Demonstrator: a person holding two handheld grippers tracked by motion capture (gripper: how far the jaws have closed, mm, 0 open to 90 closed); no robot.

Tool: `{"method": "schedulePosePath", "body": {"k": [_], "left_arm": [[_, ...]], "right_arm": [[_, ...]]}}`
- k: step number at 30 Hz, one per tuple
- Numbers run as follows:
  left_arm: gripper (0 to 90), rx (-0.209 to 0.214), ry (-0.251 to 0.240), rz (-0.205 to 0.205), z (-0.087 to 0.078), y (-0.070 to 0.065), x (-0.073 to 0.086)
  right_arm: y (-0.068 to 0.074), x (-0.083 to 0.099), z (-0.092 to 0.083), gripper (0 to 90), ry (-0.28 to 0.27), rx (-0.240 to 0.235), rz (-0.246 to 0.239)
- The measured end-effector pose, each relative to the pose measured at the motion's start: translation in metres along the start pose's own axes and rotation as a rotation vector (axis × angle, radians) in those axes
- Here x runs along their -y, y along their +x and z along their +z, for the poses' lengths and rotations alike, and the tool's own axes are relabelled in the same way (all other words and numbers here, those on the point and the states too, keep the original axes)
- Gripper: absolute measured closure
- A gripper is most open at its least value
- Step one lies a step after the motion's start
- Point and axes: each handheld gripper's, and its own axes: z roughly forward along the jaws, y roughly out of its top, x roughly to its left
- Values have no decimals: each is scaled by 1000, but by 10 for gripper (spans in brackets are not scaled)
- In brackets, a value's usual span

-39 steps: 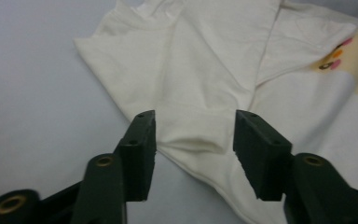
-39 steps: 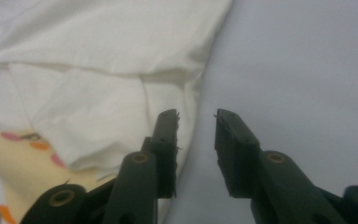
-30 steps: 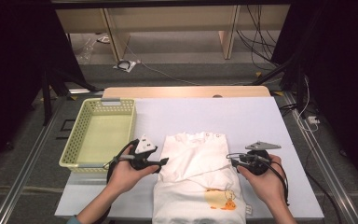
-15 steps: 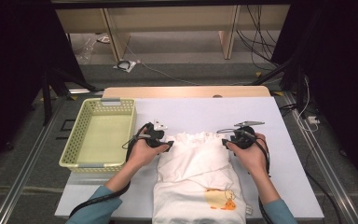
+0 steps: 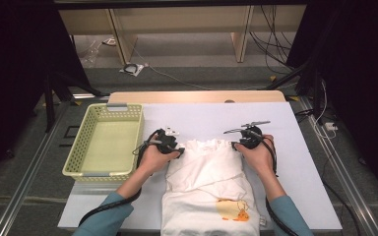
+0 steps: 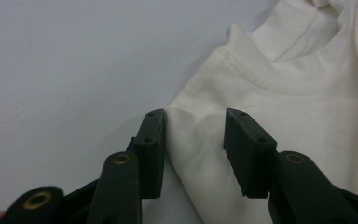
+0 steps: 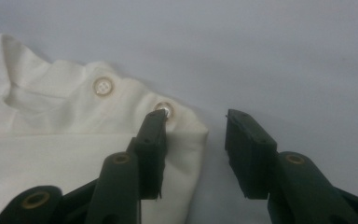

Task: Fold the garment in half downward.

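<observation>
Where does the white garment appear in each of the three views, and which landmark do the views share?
High view: white garment at bottom centre, between both hands.
Left gripper view: garment on the right, its corner between the jaws.
Right gripper view: garment at left, shoulder corner beside the left jaw.
Shared landmark: the ribbed neckline, at the garment's far end.

A white-topped table (image 5: 295, 162) with a pale wooden strip along its far edge carries two things. A yellow-green slatted basket (image 5: 106, 169) sits by the left edge, and a white garment (image 5: 211, 191) with an orange print lies folded near the middle, reaching to, perhaps just over, the near edge.
</observation>
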Motion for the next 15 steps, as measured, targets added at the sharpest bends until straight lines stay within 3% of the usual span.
{"method": "schedulePosePath", "body": {"k": [6, 8, 11, 15], "left_arm": [[692, 28, 13, -33, 0, 0, -1], [735, 29, 17, -42, 0, -1, -2], [805, 30, 23, -97, 0, -4, -2], [845, 16, 21, -101, 0, -5, -3]], "right_arm": [[2, 0, 5, 620, 11, 2, -11], [3, -1, 5, 665, 13, -5, -27], [5, -1, 6, 781, 19, -32, -46], [8, -3, 6, 817, 39, -27, -64]]}}
